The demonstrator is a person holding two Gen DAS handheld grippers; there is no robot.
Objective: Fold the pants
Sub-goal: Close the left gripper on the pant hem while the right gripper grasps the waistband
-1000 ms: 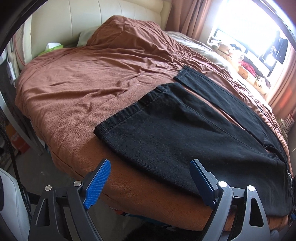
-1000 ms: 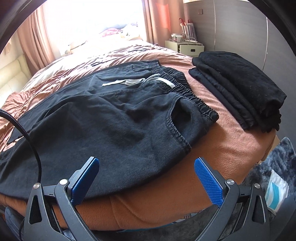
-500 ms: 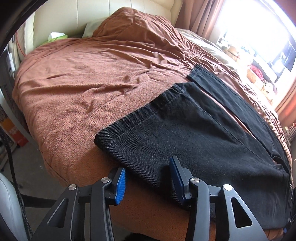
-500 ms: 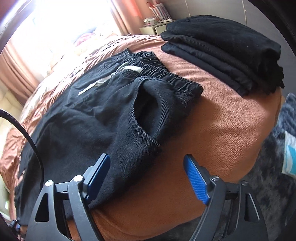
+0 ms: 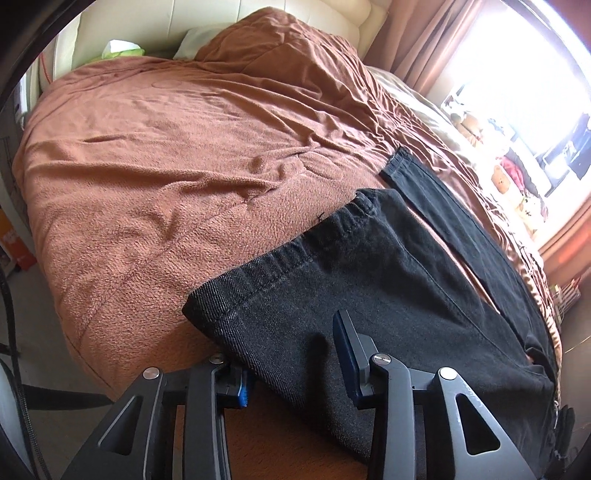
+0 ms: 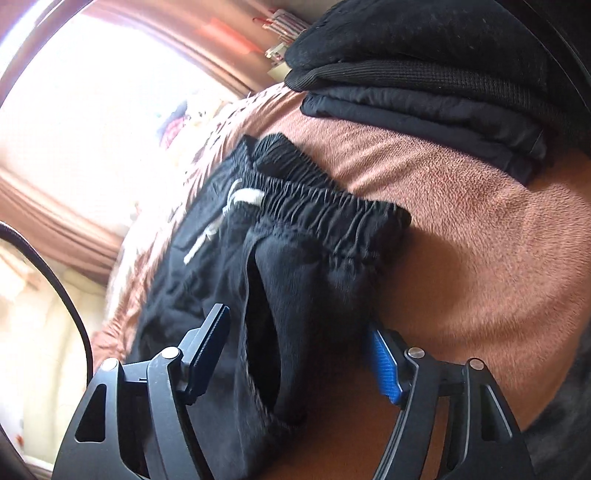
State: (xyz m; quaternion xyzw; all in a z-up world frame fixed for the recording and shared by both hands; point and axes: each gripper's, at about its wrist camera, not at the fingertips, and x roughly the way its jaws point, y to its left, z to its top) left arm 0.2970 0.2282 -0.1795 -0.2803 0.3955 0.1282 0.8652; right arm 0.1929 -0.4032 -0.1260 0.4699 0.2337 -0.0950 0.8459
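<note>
Ok, quick notes per item:
pants: black denim-look pants (image 5: 369, 280) w/ elastic waistband, laid flat on rust-brown fleece blanket (image 5: 166, 166) covering the bed. Near edge of the pants runs along bed's front edge.
leg hems: left wrist view shows nearer leg hem at centre, 2nd leg running off toward 2 o'clock, strip of blanket betw. the two.
waist: right wrist view, gathered waistband (image 6: 325, 210) at 12 o'clock from fingers, white drawcord (image 6: 236, 201) at 11, open side pocket (image 6: 258, 332) dead centre.
left gripper: (image 5: 291, 369) jaws have just been closing, partly closed, straddling near edge of leg fabric close to hem corner. Left blue pad (image 5: 242, 387) half hidden under cloth, right pad on top. Can't tell if pads actually press yet.
right gripper: (image 6: 295, 354) rolled, so scene tilts. Jaws have just been closing, stand fairly wide, hip/pocket fabric betw. them. Right blue pad (image 6: 384, 365) at fabric edge, left pad beside pocket opening; firm pinch not visible.
stack: folded black clothes pile (image 6: 424, 77) on blanket at 1 o'clock in right view, apart from waistband.
bg: cream headboard (image 5: 295, 14) at 12 in left view, bright window (image 5: 517, 92) w/ brownish curtains at 2.
</note>
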